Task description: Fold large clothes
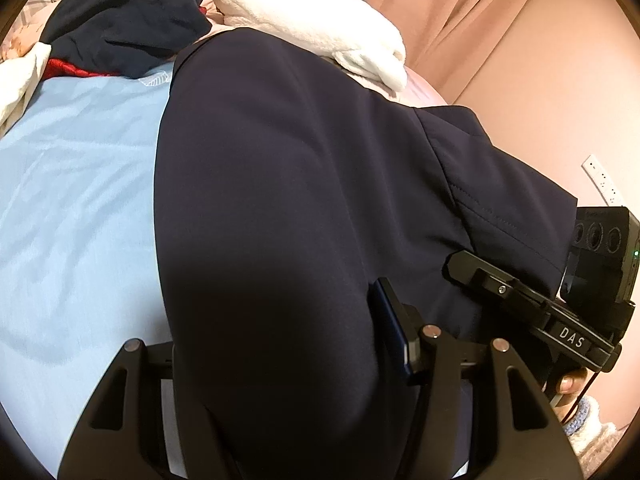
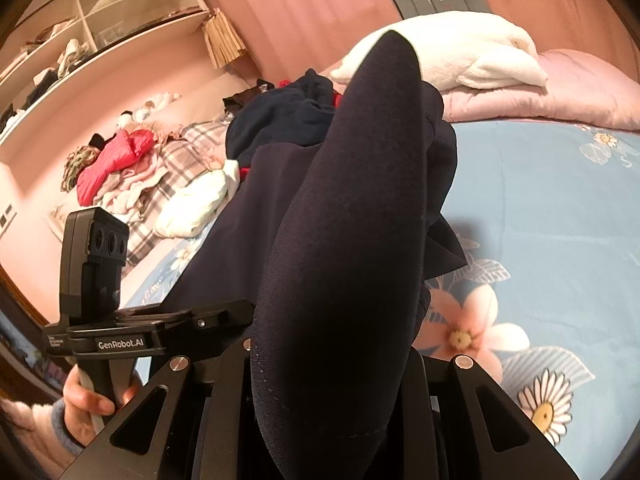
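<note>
A large dark navy garment point(image 1: 280, 168) hangs lifted over the light blue flowered bedsheet point(image 1: 72, 184). In the left wrist view it drapes across my left gripper point(image 1: 280, 320), which is shut on its cloth. One blue-padded finger point(image 1: 390, 320) shows and the other is hidden under the fabric. My right gripper point(image 1: 520, 300) holds the same garment at the right, near a stitched sleeve seam. In the right wrist view a thick fold of the garment point(image 2: 352, 240) rises from between the jaws of my right gripper point(image 2: 332, 360), covering its fingertips. My left gripper point(image 2: 160, 320) is at the left, with a hand point(image 2: 88, 396) on its handle.
A white fleece blanket point(image 2: 460, 52) lies on a pink duvet point(image 2: 580, 92) at the bed's far end. Dark navy and red clothes point(image 2: 280, 116) are piled beyond the garment. More clothes point(image 2: 120, 168) heap on a plaid blanket at the left. Open shelves point(image 2: 100, 20) line the pink wall.
</note>
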`<state>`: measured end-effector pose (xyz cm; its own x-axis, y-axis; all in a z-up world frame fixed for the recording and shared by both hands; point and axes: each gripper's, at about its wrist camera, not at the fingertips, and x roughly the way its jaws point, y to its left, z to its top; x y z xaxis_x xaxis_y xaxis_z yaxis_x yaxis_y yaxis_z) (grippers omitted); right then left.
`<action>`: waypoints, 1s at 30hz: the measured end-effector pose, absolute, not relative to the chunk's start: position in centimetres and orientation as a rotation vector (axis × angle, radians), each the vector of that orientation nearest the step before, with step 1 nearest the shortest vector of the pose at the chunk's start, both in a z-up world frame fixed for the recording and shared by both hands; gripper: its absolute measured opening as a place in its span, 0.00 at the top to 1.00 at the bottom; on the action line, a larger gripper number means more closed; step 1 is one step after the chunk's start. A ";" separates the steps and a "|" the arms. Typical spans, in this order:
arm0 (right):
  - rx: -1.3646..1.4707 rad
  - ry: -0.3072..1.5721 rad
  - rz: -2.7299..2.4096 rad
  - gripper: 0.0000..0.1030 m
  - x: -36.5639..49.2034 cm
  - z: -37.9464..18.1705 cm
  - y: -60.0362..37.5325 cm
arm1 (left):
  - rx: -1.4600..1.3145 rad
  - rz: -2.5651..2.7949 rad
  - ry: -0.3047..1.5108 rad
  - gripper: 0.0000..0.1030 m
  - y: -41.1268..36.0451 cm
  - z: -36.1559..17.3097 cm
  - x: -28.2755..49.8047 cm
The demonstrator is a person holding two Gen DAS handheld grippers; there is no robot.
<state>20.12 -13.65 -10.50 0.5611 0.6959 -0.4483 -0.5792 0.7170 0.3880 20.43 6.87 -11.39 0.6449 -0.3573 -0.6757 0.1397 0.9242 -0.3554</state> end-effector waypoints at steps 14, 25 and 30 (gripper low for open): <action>0.223 0.611 0.747 0.75 23.3 -10.7 -12.5 | -0.254 -0.268 0.829 0.44 7.1 -12.1 24.3; 0.258 0.703 0.718 0.75 25.5 -12.9 -11.8 | -0.237 -0.231 0.892 0.42 7.0 -14.0 25.7; 0.287 0.729 0.718 0.75 25.9 -13.4 -12.2 | -0.237 -0.225 0.900 0.40 7.0 -14.3 26.3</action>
